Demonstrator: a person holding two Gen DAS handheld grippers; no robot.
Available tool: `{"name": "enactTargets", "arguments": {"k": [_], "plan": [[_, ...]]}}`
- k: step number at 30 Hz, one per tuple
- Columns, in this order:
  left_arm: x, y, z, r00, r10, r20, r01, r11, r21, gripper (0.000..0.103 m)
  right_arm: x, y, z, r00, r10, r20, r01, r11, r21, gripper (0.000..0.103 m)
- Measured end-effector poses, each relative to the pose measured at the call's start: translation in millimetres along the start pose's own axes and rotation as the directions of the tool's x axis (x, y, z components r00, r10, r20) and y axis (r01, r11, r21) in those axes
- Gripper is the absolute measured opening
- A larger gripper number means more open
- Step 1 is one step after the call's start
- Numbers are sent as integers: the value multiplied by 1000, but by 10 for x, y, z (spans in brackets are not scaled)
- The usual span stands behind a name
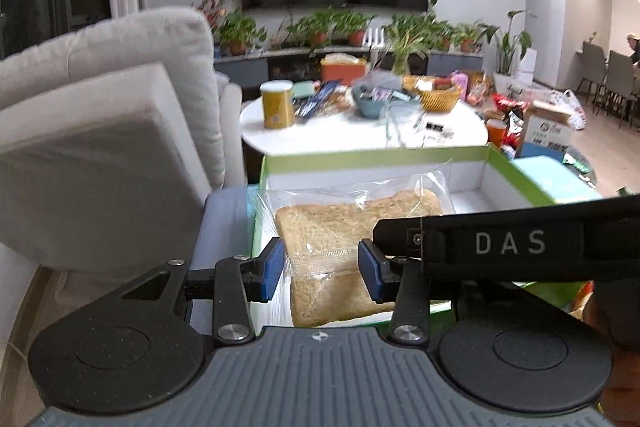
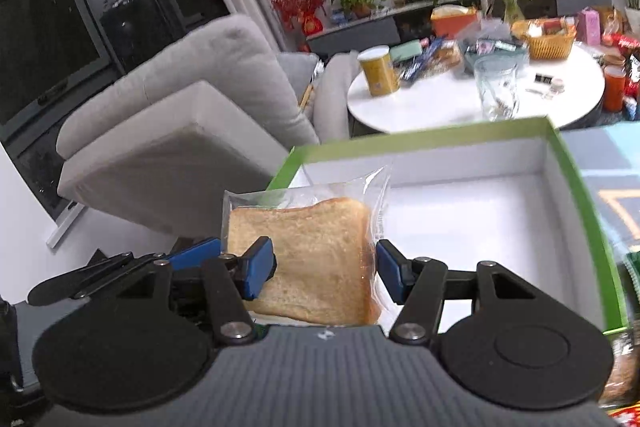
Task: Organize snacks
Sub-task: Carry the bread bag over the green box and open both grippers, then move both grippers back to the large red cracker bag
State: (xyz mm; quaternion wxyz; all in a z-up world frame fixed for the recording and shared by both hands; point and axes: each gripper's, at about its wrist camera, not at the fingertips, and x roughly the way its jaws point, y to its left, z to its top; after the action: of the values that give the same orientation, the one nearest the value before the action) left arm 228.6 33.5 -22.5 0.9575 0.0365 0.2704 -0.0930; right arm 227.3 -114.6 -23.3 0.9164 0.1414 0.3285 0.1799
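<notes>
A bread slice in a clear bag point(image 1: 340, 223) sits between the blue pads of my left gripper point(image 1: 322, 269), and its plastic is crinkled where they press. My right gripper point(image 2: 324, 269) is likewise shut on a bagged bread slice point(image 2: 312, 235). I cannot tell whether both views show the same packet. The bread hangs tilted over the near left corner of a white box with a green rim point(image 1: 360, 157) point(image 2: 440, 135). The right gripper's black arm point(image 1: 508, 243) crosses just right of the left pads. A blue finger point(image 2: 196, 251) of the left gripper shows beside the bag.
A grey sofa point(image 1: 100, 107) point(image 2: 180, 115) stands close on the left. Beyond the box is a round white table point(image 1: 340, 135) point(image 2: 440, 107) with a yellow can point(image 1: 276, 105), a glass point(image 2: 496, 87), a wicker basket point(image 2: 548, 41) and snack packets. A teal box point(image 1: 552, 179) lies right.
</notes>
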Motion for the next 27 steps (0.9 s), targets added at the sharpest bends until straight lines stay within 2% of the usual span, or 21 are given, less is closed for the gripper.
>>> {"name": "enactTargets", "arguments": {"k": [10, 13, 17, 20, 27], "plan": [[141, 56, -108, 998, -2, -64, 1, 1000, -10, 38, 114, -6, -110, 997, -11, -71, 11, 1000, -1, 48], [119, 64, -110, 998, -5, -59, 4, 1000, -11, 41, 72, -16, -128, 997, -4, -72, 5, 1000, 9, 48], [56, 78, -107, 998, -2, -58, 1, 1000, -30, 52, 29, -50, -106, 998, -3, -65, 4, 1000, 17, 48], [-28, 66, -117, 999, -5, -48, 3, 999, -44, 56, -47, -42, -102, 998, -3, -57, 4, 1000, 16, 48], [-264, 43, -148, 999, 6, -38, -9, 996, -85, 57, -385, -21, -132, 1000, 9, -8, -9, 1000, -9, 48]]}}
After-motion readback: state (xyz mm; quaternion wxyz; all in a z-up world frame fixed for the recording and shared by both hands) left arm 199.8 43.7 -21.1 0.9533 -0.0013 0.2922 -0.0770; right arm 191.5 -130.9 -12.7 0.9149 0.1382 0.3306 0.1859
